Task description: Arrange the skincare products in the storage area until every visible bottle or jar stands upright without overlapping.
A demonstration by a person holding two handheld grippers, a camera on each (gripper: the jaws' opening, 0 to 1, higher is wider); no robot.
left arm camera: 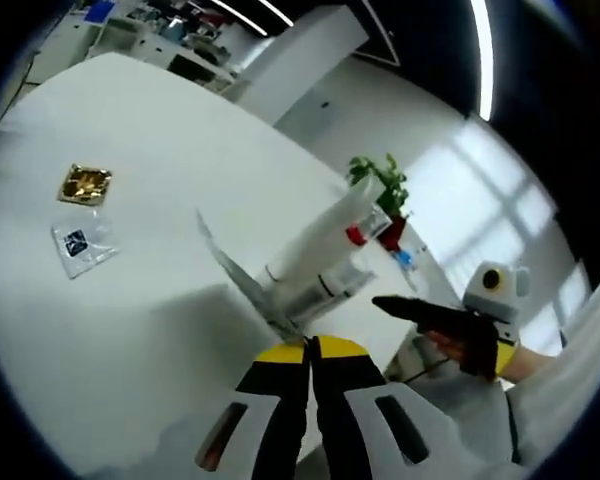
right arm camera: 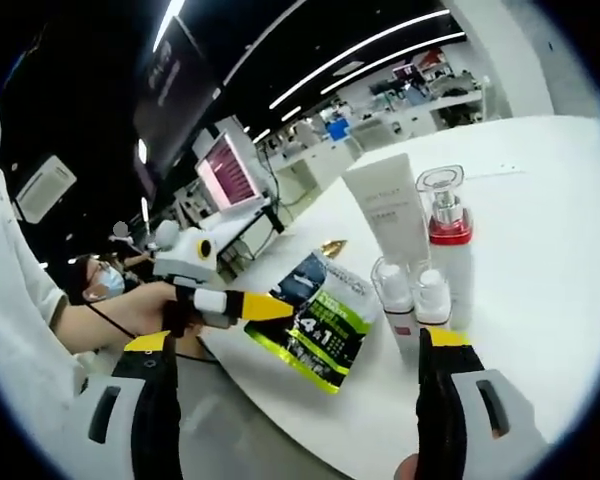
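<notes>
Two hand-held grippers | left hand-held gripper (right arm camera: 280, 307) clamped on sachet (right arm camera: 320, 325) edge | right hand-held gripper (right arm camera: 298, 352) apart, bottles (right arm camera: 410, 290) between jaws

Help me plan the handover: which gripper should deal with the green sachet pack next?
Left, probably. The left gripper is already shut on the green sachet pack, holding it beside the bottles. The right gripper is open and holds nothing.

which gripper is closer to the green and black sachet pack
Left. The left gripper has its fingers shut on the edge of the sachet pack. The right gripper is open, apart from it, near the small bottles.
</notes>
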